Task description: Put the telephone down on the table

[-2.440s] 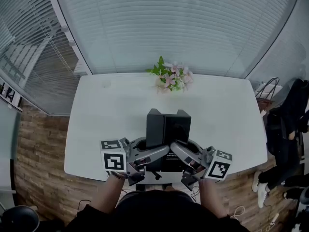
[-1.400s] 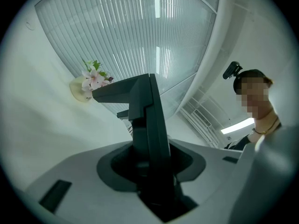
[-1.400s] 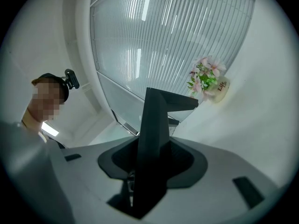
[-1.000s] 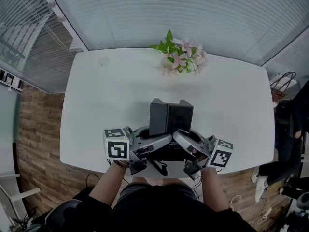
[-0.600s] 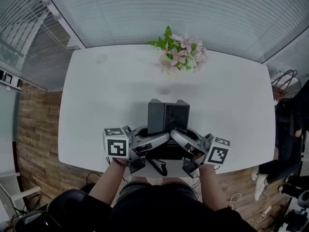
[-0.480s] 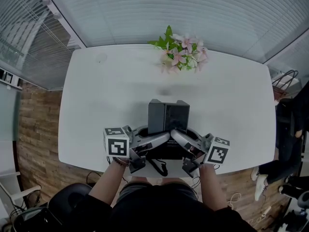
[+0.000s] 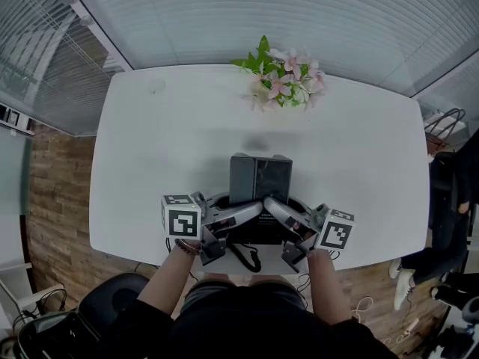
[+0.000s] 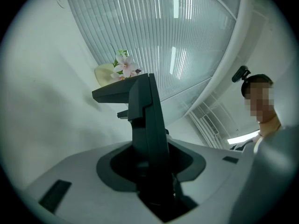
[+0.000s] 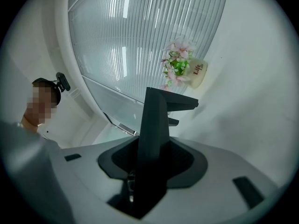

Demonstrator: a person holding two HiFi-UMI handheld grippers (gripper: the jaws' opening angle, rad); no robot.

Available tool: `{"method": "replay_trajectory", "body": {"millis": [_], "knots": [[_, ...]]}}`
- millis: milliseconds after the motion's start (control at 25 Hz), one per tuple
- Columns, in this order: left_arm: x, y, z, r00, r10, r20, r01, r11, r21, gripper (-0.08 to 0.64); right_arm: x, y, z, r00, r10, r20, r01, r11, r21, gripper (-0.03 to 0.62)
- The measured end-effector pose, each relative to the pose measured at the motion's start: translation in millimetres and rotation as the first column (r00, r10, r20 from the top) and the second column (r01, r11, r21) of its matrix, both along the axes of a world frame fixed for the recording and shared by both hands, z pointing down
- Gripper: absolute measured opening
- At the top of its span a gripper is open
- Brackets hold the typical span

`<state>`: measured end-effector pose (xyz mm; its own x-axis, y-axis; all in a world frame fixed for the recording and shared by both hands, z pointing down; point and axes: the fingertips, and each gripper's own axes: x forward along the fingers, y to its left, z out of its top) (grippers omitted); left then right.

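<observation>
A black telephone [image 7: 260, 179] is held upright between my two grippers over the front middle of the white table [image 7: 165, 155]. My left gripper [image 7: 247, 214] clamps its left side and my right gripper [image 7: 275, 209] its right side. Each gripper view shows the grey jaws pressed onto the dark body of the telephone [image 8: 145, 125] [image 9: 154, 125], which rises between them, with the left gripper [image 8: 150, 174] and right gripper [image 9: 145, 174] both shut on it. A dark cord [image 7: 243, 256] hangs below the base. Whether the base touches the tabletop I cannot tell.
A vase of pink flowers [image 7: 283, 81] stands at the table's far edge, also seen beyond the telephone [image 9: 180, 64]. Slatted blinds run behind the table. An office chair [image 7: 112, 305] is at the lower left and a handbag [image 7: 443, 124] at the right.
Both grippers and the telephone have come down a little toward the tabletop. The grip on it is unchanged.
</observation>
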<state>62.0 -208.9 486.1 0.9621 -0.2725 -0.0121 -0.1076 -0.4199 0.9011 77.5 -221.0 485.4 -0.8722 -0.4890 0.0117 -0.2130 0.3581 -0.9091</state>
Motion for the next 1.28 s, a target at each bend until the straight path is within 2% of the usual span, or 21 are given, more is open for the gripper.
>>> {"method": "replay_trajectory", "body": {"millis": [720,840,1000,1280], "knots": [[3,-6,19,1.0,-0.001,0.009,0.001,0.995,-0.104,0.187,2,-6,22,1.0,0.007,0.003,-0.007,0.995,-0.1,0.167],[2,-6,22,1.0,-0.004,0.014,0.006,0.993,-0.122,0.187,-2,-4,20,0.999,0.003,0.045,0.003,0.992,-0.129,0.167],[3,-7,22,1.0,-0.005,0.015,0.007,0.992,-0.126,0.187,1,-5,22,1.0,0.007,0.028,-0.003,0.992,-0.128,0.167],[4,-6,26,1.0,0.0,0.026,0.004,0.991,-0.132,0.187,-4,-4,21,0.998,-0.005,0.068,0.015,0.989,-0.146,0.167]]}}
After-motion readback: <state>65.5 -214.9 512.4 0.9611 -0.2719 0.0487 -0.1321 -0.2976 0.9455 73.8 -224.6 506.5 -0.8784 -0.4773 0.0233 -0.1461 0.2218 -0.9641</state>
